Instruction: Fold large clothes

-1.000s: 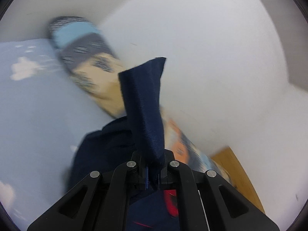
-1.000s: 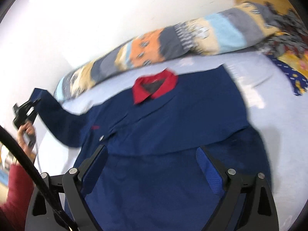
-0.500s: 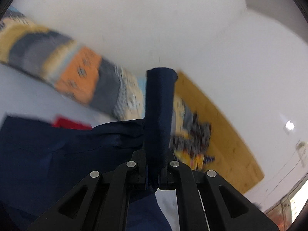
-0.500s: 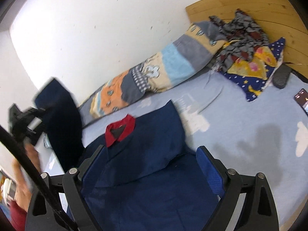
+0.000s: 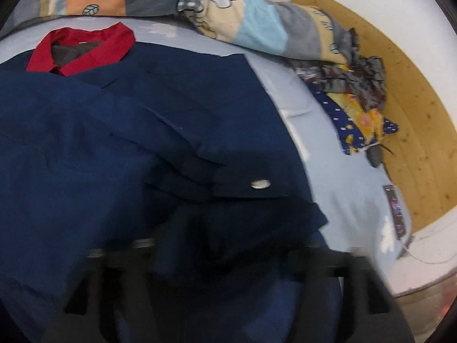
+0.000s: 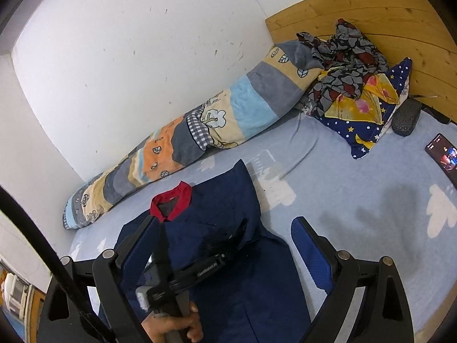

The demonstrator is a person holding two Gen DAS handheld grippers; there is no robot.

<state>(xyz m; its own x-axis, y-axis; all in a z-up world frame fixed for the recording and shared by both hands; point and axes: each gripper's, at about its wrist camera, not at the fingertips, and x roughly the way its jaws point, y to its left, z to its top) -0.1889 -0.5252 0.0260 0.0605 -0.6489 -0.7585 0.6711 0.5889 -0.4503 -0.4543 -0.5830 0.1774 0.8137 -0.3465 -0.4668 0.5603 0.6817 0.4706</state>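
L gripper [image 6: 240, 230] is low over the jacket [image 5: 85, 148], jaws have just been opening and nothing's pinched between them now; the sleeve [image 5: 177, 131] lies folded across the chest, cuff [image 5: 251, 185] w/ its snap sitting near the jacket's right edge in the L wrist view. Jacket is flat on the bed [image 6: 357, 188], red collar [image 5: 85, 48] toward the long pillow [image 6: 182, 140]. Step in hand looks like sleeve drop-off, so pull the L gripper straight back w/o snagging cloth, else the fold drags open. Check the cuff doesn't overhang the side edge; nudge inward if it does. R gripper [image 6: 225, 251] hovers above the lower half, jaws wide, holding nothing. Next prob hem-to-collar fold: pinch both bottom corners, lift evenly, keep sleeve trapped inside. Phone [image 6: 442, 154] is well clear, far right
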